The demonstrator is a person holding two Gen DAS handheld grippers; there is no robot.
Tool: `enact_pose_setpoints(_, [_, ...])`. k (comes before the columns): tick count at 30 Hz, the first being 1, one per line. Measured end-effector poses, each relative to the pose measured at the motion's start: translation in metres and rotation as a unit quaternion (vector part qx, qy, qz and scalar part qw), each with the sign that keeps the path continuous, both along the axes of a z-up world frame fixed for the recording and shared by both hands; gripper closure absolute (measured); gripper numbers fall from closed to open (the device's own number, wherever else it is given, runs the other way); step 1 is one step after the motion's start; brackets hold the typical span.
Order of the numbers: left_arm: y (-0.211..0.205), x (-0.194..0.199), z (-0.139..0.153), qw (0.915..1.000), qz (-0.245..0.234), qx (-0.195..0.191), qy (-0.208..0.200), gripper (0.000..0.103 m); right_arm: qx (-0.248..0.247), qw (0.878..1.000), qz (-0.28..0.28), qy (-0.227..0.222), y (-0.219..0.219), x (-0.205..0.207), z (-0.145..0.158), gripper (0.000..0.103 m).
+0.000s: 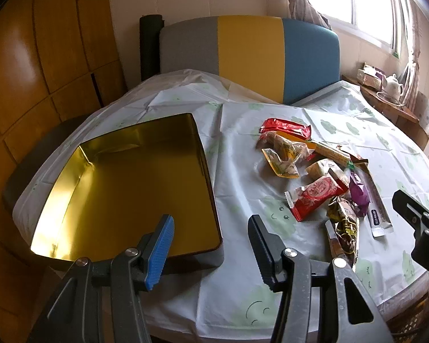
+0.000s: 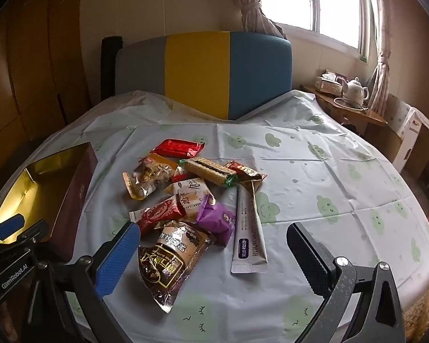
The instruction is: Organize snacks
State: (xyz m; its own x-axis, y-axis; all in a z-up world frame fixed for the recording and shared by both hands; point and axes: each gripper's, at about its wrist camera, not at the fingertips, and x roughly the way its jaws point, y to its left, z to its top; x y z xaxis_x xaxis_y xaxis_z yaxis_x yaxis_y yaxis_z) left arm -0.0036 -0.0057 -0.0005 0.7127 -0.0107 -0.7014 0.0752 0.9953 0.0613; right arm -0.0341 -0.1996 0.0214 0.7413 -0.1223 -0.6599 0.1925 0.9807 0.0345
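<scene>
Empty gold tin at left, ready for snacks piled loose on tabletop. Left gripper half open, holding nothing. Right gripper wide open, empty, above brown packet.

A tin is set on the table at the left, with the snacks piled to its right; a chair is placed behind the table's far edge

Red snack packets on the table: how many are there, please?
2: a glossy red packet at the pile's far edge, a red-and-white packet near its front. More may be hidden beneath others.
</scene>
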Motion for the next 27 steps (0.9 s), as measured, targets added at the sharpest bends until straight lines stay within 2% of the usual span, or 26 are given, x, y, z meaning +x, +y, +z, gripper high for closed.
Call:
enact_pose_setpoints(8, [0.0015,-0.0001,0.0000,1.0000,-0.004,-0.006,0.004,0.048,0.000,1.000,-0.003,0.000,-0.0025,0.0014,0.0007,0.000])
enact_pose_setpoints(11, [-0.0007,0.0001,-0.0010,1.0000,-0.005,0.005,-0.003,0.048,0.002,1.000,-0.002,0.003,-0.0032,0.0018,-0.0013,0.000])
enact_pose_setpoints(17, [0.0009,-0.0007,-0.0009,0.9996,-0.008,-0.026,0.001,0.048,0.000,1.000,-0.003,0.003,-0.0035,0.0017,-0.0023,0.000])
enact_pose_setpoints(22, [-0.0006,-0.0017,-0.0008,0.9995,-0.011,-0.028,-0.008,0.048,0.002,1.000,-0.004,0.004,-0.0048,0.0023,-0.0025,0.000])
enact_pose_setpoints(25, [-0.0023,-0.0009,-0.0016,0.9998,-0.013,-0.010,-0.008,0.048,0.003,1.000,-0.004,0.005,-0.0054,0.0023,-0.0032,0.000])
enact_pose_setpoints(27, [-0.0028,-0.0007,-0.0020,0.9998,-0.015,-0.014,-0.005,0.048,0.004,1.000,-0.004,0.006,-0.0061,0.0029,-0.0040,0.000])
